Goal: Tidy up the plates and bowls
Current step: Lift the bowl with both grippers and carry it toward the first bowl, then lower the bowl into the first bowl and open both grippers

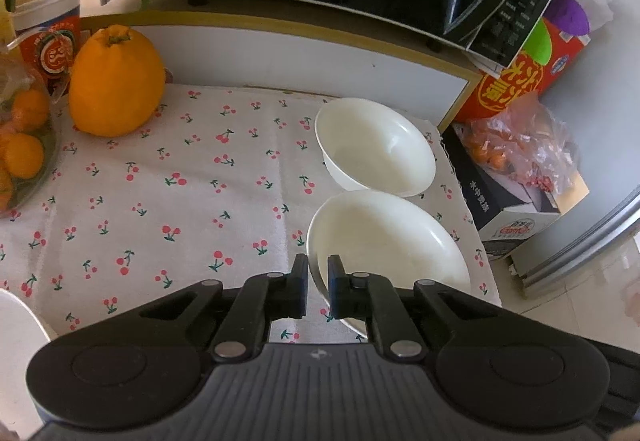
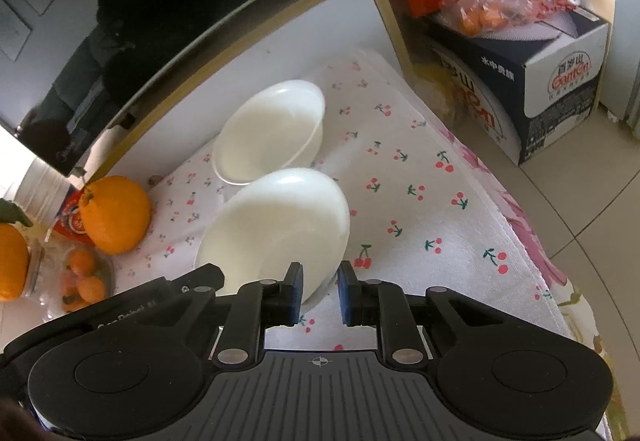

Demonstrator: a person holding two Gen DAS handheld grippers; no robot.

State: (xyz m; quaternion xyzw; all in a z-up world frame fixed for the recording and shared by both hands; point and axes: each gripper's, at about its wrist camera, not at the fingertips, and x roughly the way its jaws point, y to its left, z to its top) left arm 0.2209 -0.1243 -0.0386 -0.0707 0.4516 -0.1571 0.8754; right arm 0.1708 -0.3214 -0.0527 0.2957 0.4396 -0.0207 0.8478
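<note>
Between both grippers' pinching pads (left [image 1: 318, 287], right [image 2: 319, 293]): near bowl's [image 1: 384, 241] rim.

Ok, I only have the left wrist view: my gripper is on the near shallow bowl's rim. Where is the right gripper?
Observer: The right gripper is on that same shallow bowl. The rim sits between its pads, which look closed on it.
Operator: Is it close to my left gripper?
Observer: Yes. The left gripper shows as a black body just left of the right one's fingers, further round the same rim.
Operator: Anything at the cloth's outer edge?
Observer: A pink floral cloth shows from under the cherry-print cloth there.
</note>
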